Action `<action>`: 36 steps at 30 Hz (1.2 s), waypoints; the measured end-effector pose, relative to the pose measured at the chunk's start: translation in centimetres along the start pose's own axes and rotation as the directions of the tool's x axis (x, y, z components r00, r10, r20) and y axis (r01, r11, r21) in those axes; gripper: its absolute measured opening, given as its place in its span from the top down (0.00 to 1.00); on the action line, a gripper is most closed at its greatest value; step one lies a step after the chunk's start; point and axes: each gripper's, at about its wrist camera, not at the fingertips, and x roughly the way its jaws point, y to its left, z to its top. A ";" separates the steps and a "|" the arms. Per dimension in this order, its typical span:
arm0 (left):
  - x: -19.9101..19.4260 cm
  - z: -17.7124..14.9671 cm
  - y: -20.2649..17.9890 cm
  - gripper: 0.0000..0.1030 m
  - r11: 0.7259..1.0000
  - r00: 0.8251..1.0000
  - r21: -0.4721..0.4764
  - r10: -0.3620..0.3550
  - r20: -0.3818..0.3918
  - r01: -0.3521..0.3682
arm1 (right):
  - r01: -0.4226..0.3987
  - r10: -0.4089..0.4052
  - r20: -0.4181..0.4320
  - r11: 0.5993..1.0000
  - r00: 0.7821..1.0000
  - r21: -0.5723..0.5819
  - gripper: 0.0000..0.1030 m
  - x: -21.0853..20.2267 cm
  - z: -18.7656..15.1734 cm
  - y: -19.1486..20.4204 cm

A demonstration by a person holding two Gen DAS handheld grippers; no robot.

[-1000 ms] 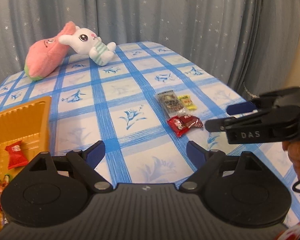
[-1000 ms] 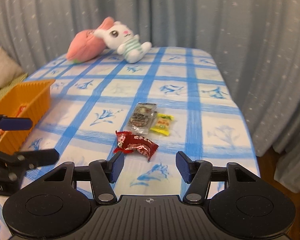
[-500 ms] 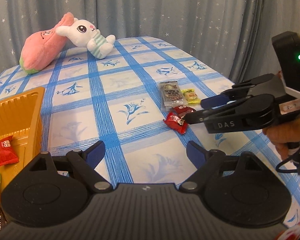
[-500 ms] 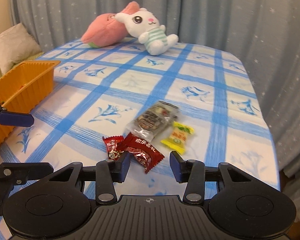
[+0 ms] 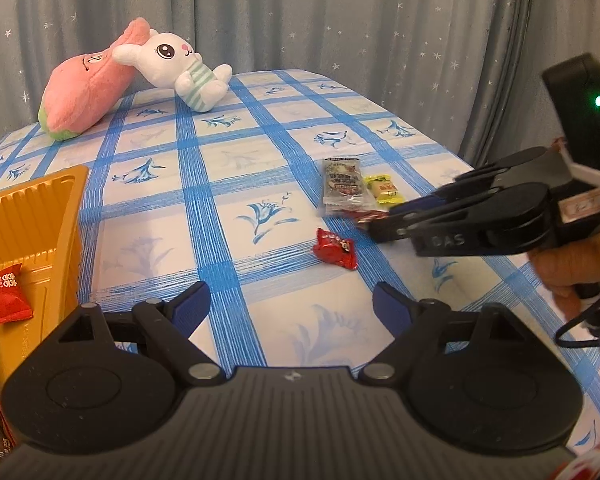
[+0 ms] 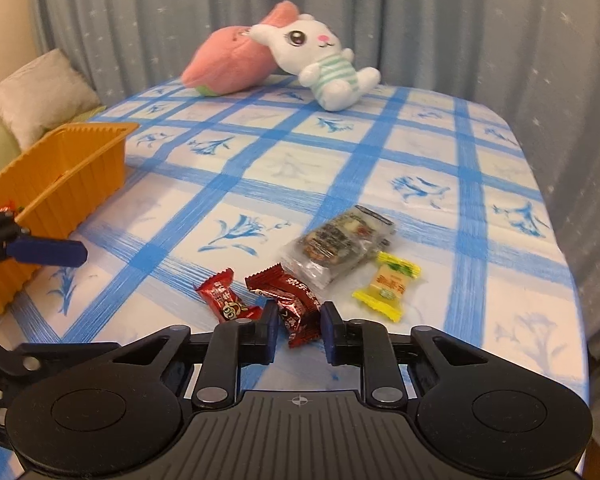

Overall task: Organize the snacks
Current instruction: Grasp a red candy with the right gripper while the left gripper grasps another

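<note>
Several snacks lie on the blue-checked tablecloth: a long red packet [image 6: 290,298], a small red candy [image 6: 225,295] [image 5: 335,249], a clear dark packet [image 6: 338,245] [image 5: 342,185] and a yellow candy [image 6: 388,284] [image 5: 383,189]. My right gripper [image 6: 299,325] has its jaws narrowed around the near end of the long red packet, with small gaps still showing; it also shows in the left wrist view [image 5: 384,222]. My left gripper [image 5: 290,307] is wide open and empty above the cloth. The orange basket [image 5: 32,216] [image 6: 60,172] holds a red candy [image 5: 7,295] and other packets.
A pink plush [image 5: 84,98] and a white bunny plush [image 5: 180,66] lie at the table's far end. Grey starred curtains hang behind. A cushion [image 6: 36,100] sits left of the table. The table edge drops off at the right [image 6: 568,280].
My right gripper moved forward and down to the red packets and narrowed its jaws around the long one. The small red candy now lies apart from it. My left gripper stayed open.
</note>
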 end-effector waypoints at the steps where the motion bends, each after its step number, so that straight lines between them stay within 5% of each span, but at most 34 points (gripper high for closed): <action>1: 0.0 0.0 0.0 0.16 1.000 1.000 0.002 0.000 0.000 0.000 | 0.023 -0.023 -0.017 1.000 1.000 0.015 0.79 -0.3 0.0 -0.1; 5: 0.2 -0.1 -0.1 0.16 1.000 1.000 -0.001 -0.002 -0.002 0.002 | 0.077 -0.071 -0.079 0.994 0.994 0.078 0.78 -1.7 -0.6 -0.6; 10: 0.3 -0.3 -0.1 0.16 1.000 1.000 0.000 -0.007 -0.004 0.007 | 0.025 -0.023 -0.070 0.999 0.997 0.031 0.76 -3.1 -1.7 -0.4; 14: 0.3 -0.3 -0.1 0.16 1.000 1.000 -0.003 -0.007 -0.004 0.007 | 0.040 -0.041 -0.046 0.998 0.998 -0.041 0.53 -3.1 -1.7 -0.2; 22: 0.5 -0.4 0.0 0.16 1.000 1.000 -0.008 -0.006 -0.004 0.006 | 0.011 -0.015 -0.047 0.997 0.999 -0.076 0.54 -1.2 -1.7 -0.6; 25: 0.6 -0.3 0.0 0.16 1.000 1.000 -0.016 -0.009 0.001 0.009 | -0.002 0.000 -0.045 0.999 0.999 -0.046 0.76 -1.3 -1.6 -0.6; 31: 1.0 0.2 -0.6 0.17 0.998 1.000 -0.055 -0.017 0.023 0.018 | 0.017 -0.016 -0.026 0.999 1.000 0.042 0.76 -2.3 -0.8 -1.0; 36: 2.9 0.8 -1.8 0.36 0.994 0.998 -0.091 -0.064 0.026 0.066 | 0.073 -0.073 0.000 0.994 0.997 0.085 0.76 -3.2 -0.1 -1.9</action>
